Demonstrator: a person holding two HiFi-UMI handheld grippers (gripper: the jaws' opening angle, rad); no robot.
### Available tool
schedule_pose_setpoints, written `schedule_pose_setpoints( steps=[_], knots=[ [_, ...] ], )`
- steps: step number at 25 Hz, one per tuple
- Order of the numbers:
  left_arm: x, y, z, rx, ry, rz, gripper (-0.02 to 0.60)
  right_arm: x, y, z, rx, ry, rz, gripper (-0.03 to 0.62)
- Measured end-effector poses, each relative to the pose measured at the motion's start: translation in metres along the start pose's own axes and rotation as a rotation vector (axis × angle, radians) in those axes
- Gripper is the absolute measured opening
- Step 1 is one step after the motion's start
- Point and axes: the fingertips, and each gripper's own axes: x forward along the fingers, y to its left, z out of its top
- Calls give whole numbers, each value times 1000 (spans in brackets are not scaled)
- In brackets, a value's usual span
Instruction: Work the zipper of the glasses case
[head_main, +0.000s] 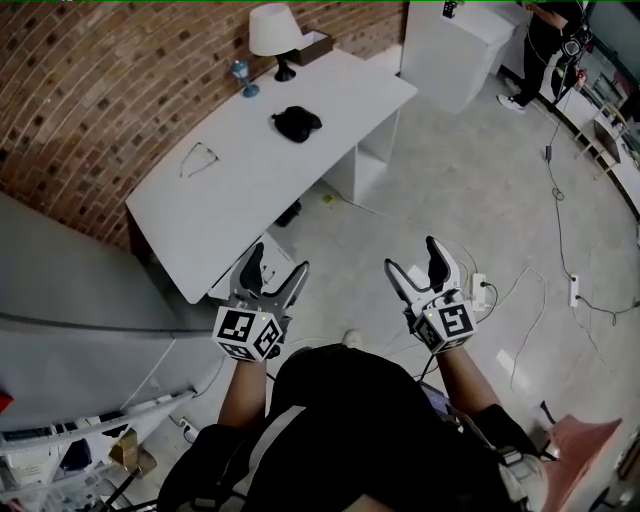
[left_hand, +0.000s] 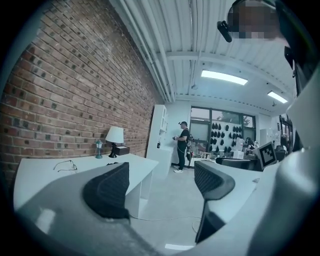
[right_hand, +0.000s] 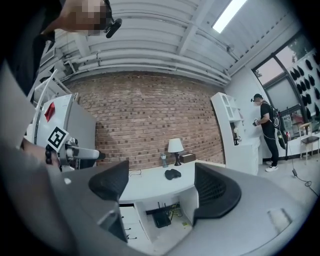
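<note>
The black glasses case (head_main: 296, 123) lies on the white table (head_main: 240, 200), far ahead of both grippers; in the right gripper view the case (right_hand: 173, 174) shows between the jaws but well beyond them. A pair of glasses (head_main: 198, 158) rests on the table to its left, also seen as glasses (left_hand: 65, 165) in the left gripper view. My left gripper (head_main: 275, 268) and right gripper (head_main: 414, 258) are held side by side over the floor, short of the table. Left gripper (left_hand: 160, 185) and right gripper (right_hand: 162, 185) both stand open with nothing between their pads.
A white lamp (head_main: 272, 35), a small blue object (head_main: 243, 76) and a brown box (head_main: 310, 46) stand at the table's far end by the brick wall. A white cabinet (head_main: 455, 45) is beyond. A person (head_main: 545, 40) stands at the far right. Cables and a power strip (head_main: 478, 290) lie on the floor.
</note>
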Motion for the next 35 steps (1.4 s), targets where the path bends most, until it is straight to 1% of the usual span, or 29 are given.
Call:
schedule_pose_setpoints(
  steps=[2,5,10,13,16,19,24,30,35],
  knots=[
    [9,0,-3,5,15,3,406,7,-7,-2,18,4,16,402],
    [23,6,-2,4,15,15,394,22,-15,-1,36,4,44,393],
    [46,29,-9,-9,46,10,394,46,-16,-5,49,14,50,385],
    [73,48,-13,-24,51,-6,394,67,-24,-2,56,15,43,380],
    [108,65,-5,-6,45,-41,394,88,-39,4,56,1,25,371],
    [148,92,10,2,31,-70,394,122,-54,21,39,-20,-13,370],
    [201,143,32,27,27,-90,394,185,-68,39,12,-44,-36,368],
    [249,195,38,20,47,-110,394,257,-84,31,24,-13,-42,364],
    [270,235,38,36,78,-111,394,322,-79,20,26,13,2,364]
  ],
)
